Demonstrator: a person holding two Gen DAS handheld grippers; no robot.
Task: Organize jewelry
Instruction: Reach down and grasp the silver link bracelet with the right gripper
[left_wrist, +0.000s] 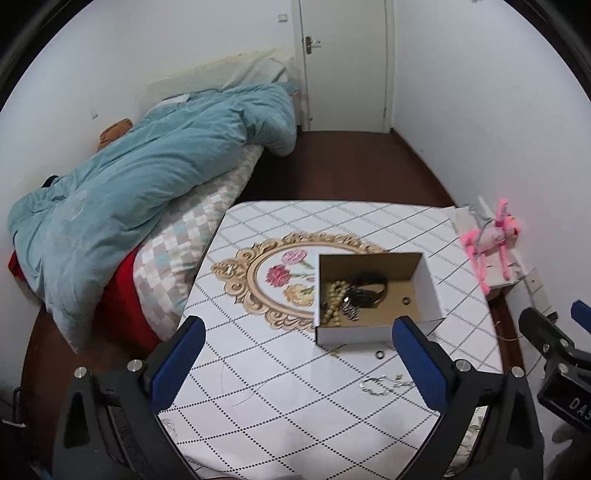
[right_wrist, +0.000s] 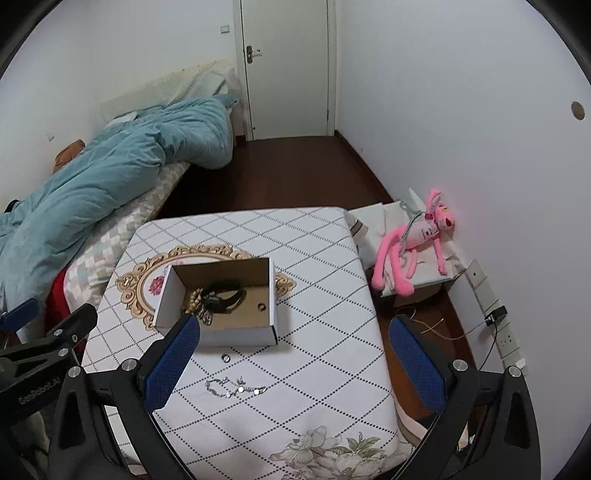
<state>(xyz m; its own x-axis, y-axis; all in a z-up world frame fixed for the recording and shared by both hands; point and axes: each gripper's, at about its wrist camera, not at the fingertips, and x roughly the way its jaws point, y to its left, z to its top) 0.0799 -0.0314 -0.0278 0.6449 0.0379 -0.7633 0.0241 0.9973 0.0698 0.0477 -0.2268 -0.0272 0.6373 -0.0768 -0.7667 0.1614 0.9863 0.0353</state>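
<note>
An open cardboard box stands on the patterned table. In it lie a black watch, a gold bead bracelet, a silver chain piece and a ring. On the table in front of the box lie a ring and a silver chain with small studs. My left gripper is open and empty above the table's near side. My right gripper is open and empty above the near table edge.
The table has a white diamond-pattern cloth. A bed with a teal duvet lies left of it. A pink plush toy sits on a box at the right wall. A white door is at the back.
</note>
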